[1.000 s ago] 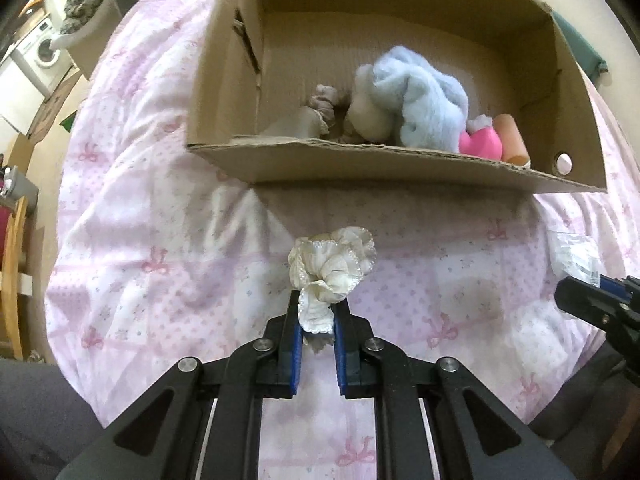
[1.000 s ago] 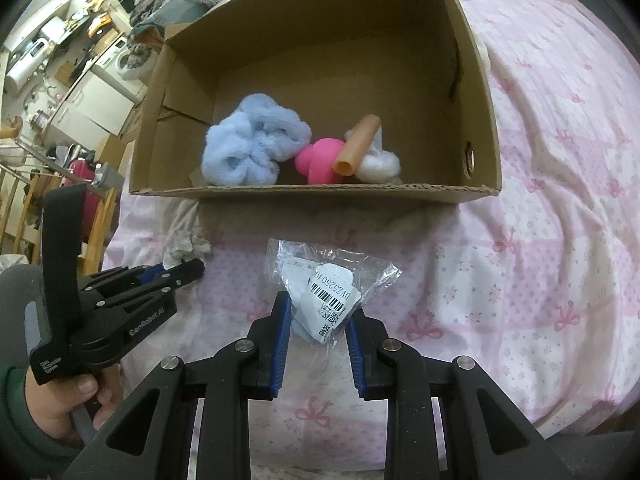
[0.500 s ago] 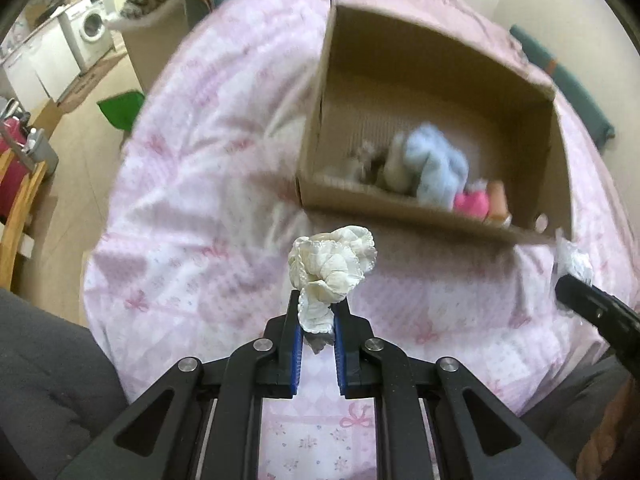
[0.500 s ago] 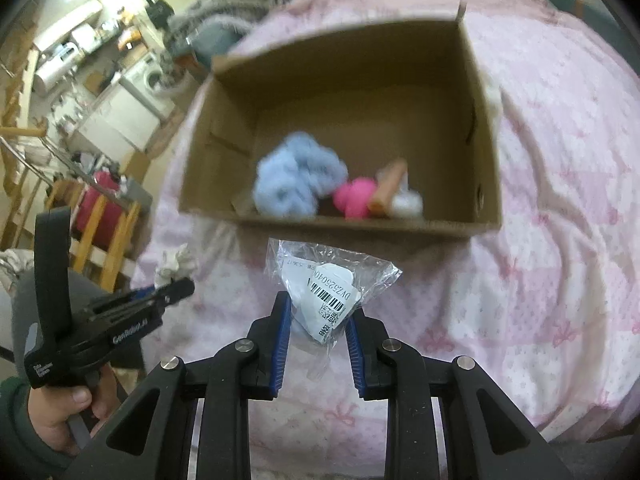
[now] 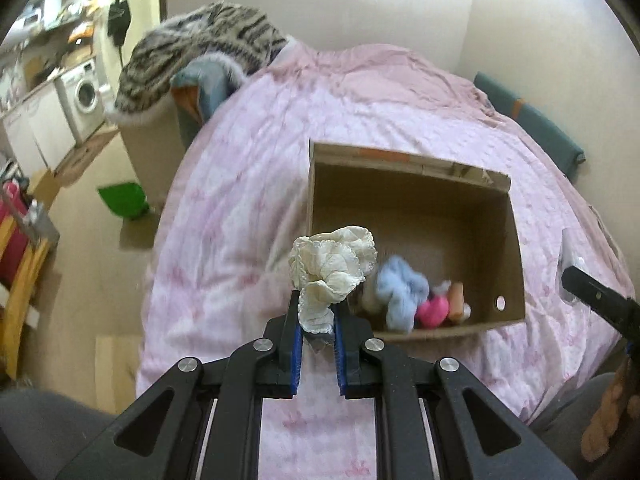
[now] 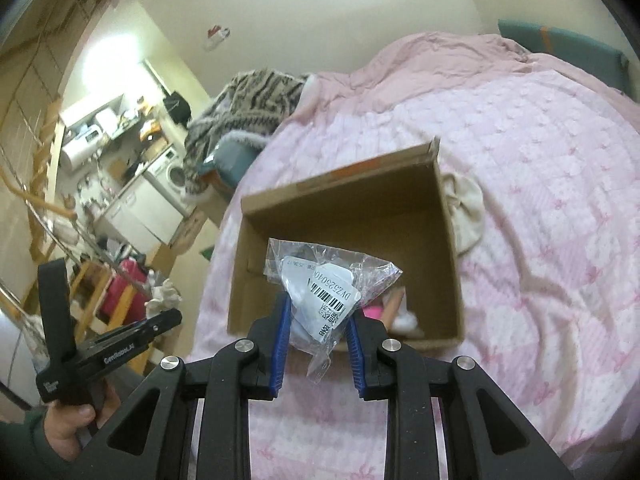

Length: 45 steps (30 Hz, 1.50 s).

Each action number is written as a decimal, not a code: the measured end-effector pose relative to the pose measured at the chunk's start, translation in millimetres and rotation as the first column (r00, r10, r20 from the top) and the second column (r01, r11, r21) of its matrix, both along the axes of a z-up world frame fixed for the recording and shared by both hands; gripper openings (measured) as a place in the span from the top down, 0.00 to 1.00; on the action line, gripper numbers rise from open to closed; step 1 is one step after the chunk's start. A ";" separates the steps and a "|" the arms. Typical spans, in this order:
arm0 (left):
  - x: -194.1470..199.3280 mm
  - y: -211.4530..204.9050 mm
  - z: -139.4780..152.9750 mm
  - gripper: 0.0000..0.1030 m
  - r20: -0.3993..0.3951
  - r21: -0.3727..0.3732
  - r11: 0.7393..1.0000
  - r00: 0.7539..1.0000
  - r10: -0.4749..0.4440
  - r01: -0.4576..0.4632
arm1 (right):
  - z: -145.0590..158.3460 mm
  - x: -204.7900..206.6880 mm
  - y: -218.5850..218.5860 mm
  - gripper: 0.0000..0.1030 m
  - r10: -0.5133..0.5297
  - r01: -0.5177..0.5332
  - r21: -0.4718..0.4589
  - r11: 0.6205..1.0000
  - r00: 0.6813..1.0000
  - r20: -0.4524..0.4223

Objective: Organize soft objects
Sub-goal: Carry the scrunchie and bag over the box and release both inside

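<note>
My left gripper (image 5: 316, 312) is shut on a cream lace scrunchie (image 5: 334, 266) and holds it high above the pink bed, near the left front of an open cardboard box (image 5: 412, 196). My right gripper (image 6: 316, 316) is shut on a clear plastic packet with a barcode label (image 6: 324, 288), raised over the box (image 6: 344, 208). In the box lie a light blue fluffy item (image 5: 400, 288), a pink item (image 5: 432, 310) and a tan roll (image 5: 456, 300). The left gripper also shows in the right wrist view (image 6: 168, 318).
The box sits on a pink bow-patterned bedspread (image 5: 248, 184). A cream cloth (image 6: 466, 208) lies on the bed beside the box's right wall. A striped blanket (image 5: 200, 48) is piled past the bed's far left. A washing machine (image 5: 86, 96) and chairs stand to the left.
Both grippers have lifted up and back from the bed with their items still held. The box now looks smaller and lower in both views.
</note>
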<state>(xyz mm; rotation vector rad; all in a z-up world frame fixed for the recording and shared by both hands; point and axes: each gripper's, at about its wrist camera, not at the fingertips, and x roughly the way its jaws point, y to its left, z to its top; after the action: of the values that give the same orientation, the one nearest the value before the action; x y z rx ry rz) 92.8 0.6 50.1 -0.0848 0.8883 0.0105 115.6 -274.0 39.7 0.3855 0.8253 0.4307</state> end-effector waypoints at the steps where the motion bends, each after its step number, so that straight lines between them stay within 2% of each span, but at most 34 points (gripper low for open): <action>1: 3.8 0.2 1.2 0.88 0.001 -0.002 1.000 1.000 -0.006 0.006 | 0.9 4.0 -1.2 0.73 -0.011 0.011 -0.007 1.000 1.000 0.001; 6: 33.0 -0.9 -3.2 0.88 -0.010 -0.030 0.999 0.999 -0.045 0.045 | -2.9 24.1 -1.2 0.73 -0.014 0.014 -0.053 0.999 1.000 -0.009; 9: 49.8 -6.5 -19.3 0.88 -0.041 0.004 0.999 0.998 -0.054 0.054 | -15.4 34.2 -1.3 0.73 -0.024 0.022 -0.078 0.997 0.999 -0.029; 14: 64.7 -13.1 -53.7 0.88 -0.078 0.074 0.995 0.995 -0.060 0.066 | -50.0 43.9 -1.1 0.73 -0.060 0.046 -0.124 0.991 0.991 -0.117; 16: 67.0 -12.2 -64.6 0.88 -0.097 0.061 0.996 0.993 -0.060 0.066 | -59.6 47.7 0.2 0.73 -0.075 0.052 -0.161 0.986 0.987 -0.143; 19: 70.2 -11.6 -75.1 0.88 -0.137 -0.008 0.998 0.988 -0.071 0.070 | -69.8 49.5 1.4 0.73 -0.085 0.052 -0.189 0.981 0.981 -0.173; 22: 71.1 -17.3 -79.0 0.88 -0.151 0.012 0.996 0.985 -0.085 0.087 | -76.3 51.9 4.1 0.73 -0.086 0.045 -0.213 0.976 0.978 -0.191; 31: 71.1 -25.7 -80.6 0.88 -0.156 -0.016 0.993 0.981 -0.118 0.117 | -87.1 52.9 11.7 0.73 -0.079 0.022 -0.254 0.967 0.973 -0.219; 35: 70.6 -23.8 -81.0 0.88 -0.156 -0.048 0.992 0.980 -0.127 0.120 | -91.1 53.3 14.5 0.73 -0.073 0.010 -0.257 0.966 0.969 -0.236; 45: 67.3 -31.6 -83.9 0.87 -0.155 -0.029 0.990 0.977 -0.143 0.141 | -93.6 51.4 19.6 0.73 -0.047 -0.018 -0.252 0.967 0.968 -0.247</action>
<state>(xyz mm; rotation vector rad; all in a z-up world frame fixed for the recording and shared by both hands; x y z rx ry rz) 160.1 -31.0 -33.9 -0.0373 1.0502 -0.1257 166.9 -254.4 -53.9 0.2101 1.1108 0.2599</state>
